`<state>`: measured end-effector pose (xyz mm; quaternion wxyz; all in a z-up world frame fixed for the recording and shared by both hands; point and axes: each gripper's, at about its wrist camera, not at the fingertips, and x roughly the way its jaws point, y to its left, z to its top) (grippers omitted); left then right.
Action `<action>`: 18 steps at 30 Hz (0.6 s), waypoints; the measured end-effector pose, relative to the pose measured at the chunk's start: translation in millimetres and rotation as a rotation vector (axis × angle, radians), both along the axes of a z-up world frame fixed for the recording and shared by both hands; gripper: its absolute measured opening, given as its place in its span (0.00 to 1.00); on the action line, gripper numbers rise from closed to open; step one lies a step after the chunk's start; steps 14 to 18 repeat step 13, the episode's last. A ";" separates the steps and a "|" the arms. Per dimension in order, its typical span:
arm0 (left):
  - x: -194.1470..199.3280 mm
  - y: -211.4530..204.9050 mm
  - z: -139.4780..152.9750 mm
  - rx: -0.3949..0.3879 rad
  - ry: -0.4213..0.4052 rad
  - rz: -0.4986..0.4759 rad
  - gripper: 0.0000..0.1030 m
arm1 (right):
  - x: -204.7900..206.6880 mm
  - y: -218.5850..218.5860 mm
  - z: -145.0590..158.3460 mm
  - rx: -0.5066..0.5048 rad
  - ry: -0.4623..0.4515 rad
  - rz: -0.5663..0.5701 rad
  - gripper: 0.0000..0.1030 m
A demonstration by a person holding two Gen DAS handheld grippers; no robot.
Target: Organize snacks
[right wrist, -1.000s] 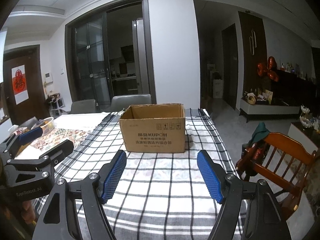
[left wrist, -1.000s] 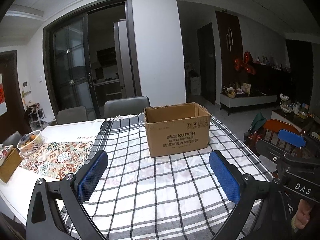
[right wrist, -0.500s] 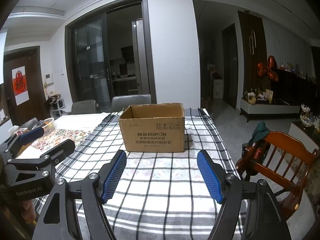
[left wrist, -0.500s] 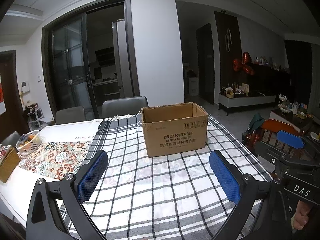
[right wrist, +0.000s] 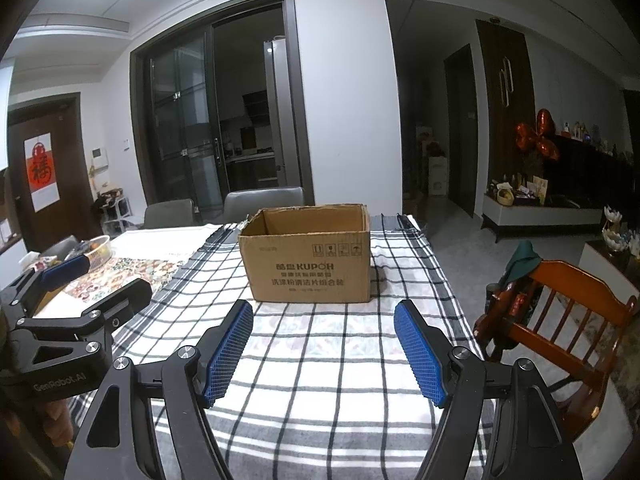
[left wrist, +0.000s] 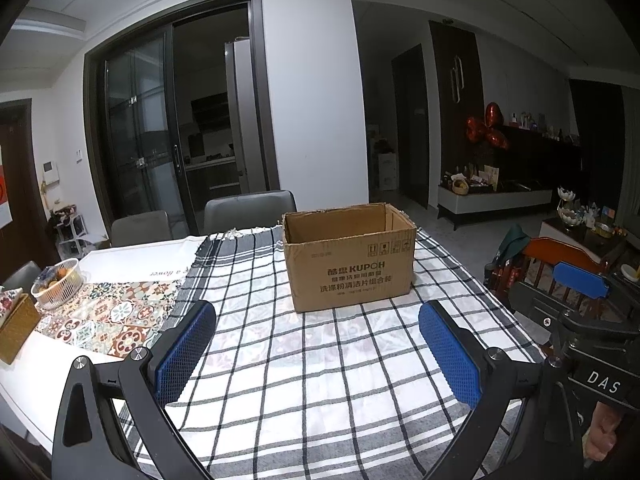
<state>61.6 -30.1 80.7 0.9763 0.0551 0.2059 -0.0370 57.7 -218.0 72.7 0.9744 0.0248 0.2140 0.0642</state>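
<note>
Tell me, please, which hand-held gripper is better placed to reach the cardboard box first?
The right hand-held gripper, probably: open and empty, with the cardboard box centred between its fingers. The left hand-held gripper is also open, but sees the box off to its right.

1 box (left wrist: 349,264), 2 claws, 3 chairs
</note>
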 end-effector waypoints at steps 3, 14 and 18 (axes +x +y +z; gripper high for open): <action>0.1 -0.6 0.2 0.000 0.000 0.001 1.00 | -0.1 0.0 -0.1 0.002 0.000 -0.001 0.71; -1.4 -1.2 -0.3 0.002 0.000 0.004 1.00 | 0.9 -0.2 -0.3 0.003 0.002 -0.002 0.71; -1.4 -1.2 -0.3 0.002 0.000 0.004 1.00 | 0.9 -0.2 -0.3 0.003 0.002 -0.002 0.71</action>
